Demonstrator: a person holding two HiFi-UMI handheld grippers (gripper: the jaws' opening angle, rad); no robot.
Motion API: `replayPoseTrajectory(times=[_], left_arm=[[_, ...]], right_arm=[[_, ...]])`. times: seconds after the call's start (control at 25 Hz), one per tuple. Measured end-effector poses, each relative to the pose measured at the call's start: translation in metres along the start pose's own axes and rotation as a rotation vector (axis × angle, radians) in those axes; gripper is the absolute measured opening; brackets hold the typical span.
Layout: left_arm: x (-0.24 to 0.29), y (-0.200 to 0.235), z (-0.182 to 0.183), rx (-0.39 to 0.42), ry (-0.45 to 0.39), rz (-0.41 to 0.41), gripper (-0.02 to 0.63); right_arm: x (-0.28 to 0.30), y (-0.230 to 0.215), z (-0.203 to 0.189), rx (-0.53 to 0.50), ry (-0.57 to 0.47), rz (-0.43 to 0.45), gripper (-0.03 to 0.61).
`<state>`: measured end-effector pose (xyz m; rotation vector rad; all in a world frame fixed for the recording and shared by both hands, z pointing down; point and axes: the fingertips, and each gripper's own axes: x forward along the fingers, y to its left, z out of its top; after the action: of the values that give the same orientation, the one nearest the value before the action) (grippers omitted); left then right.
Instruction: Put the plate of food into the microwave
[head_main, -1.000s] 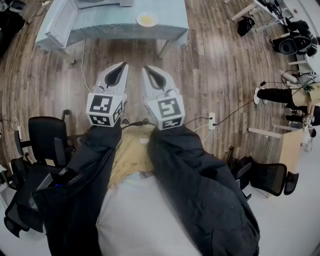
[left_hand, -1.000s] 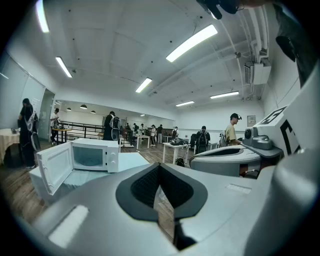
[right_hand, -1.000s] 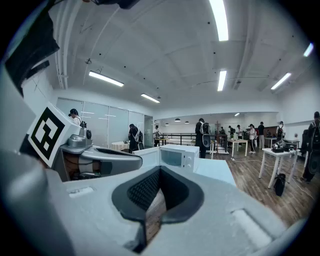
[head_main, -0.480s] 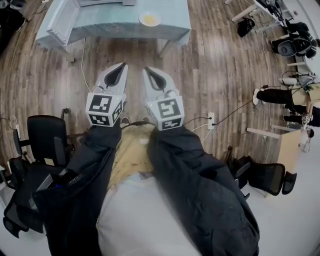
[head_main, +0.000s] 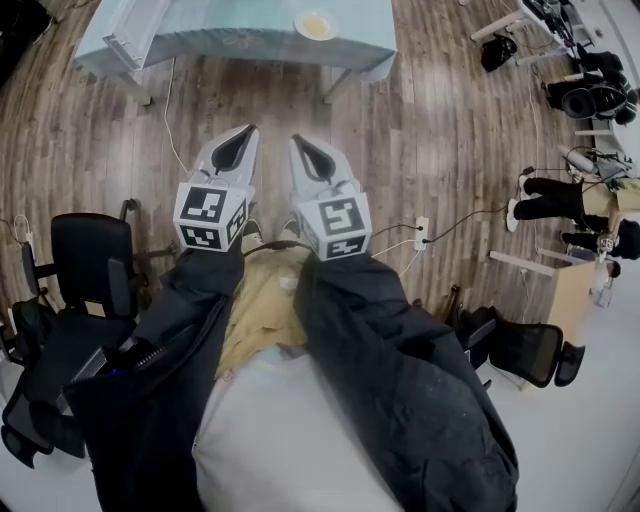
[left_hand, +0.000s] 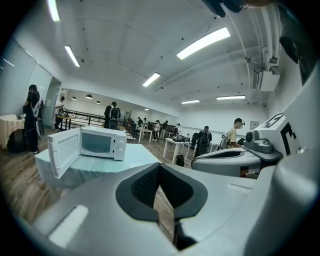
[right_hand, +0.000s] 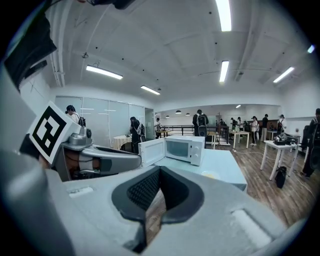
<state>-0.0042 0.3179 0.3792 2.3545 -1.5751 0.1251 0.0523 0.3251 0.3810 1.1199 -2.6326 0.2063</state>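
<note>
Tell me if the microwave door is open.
Open: the door stands swung out from the microwave.

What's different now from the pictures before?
In the head view, the table and the plate of food slid toward the picture's top edge and slightly right. Nothing was grabbed or dropped. The left gripper and right gripper stay side by side, fingers shut, empty.

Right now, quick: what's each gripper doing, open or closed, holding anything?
Left gripper: closed, holding nothing.
Right gripper: closed, holding nothing.
</note>
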Motion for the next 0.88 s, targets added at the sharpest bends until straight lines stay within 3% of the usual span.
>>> replayPoseTrajectory(times=[0.4,0.68,0.88], left_arm=[[-0.027,0.027,-0.03,-0.057,0.045,0.004,-0.001],[-0.017,0.035,-0.036,-0.083,0.058,0.004,-0.001],[0.003,0.058,-0.029,-0.074,0.058,0.051,-0.002]], right_arm=[[0.009,0.05,-0.019,-0.009,0.038,0.055,-0.003],[0.019,0.048,-0.021,-0.005,0.041,0.085,-0.003],[0.051,0.032,-0.019,-0.001,0.034,0.136,-0.002]])
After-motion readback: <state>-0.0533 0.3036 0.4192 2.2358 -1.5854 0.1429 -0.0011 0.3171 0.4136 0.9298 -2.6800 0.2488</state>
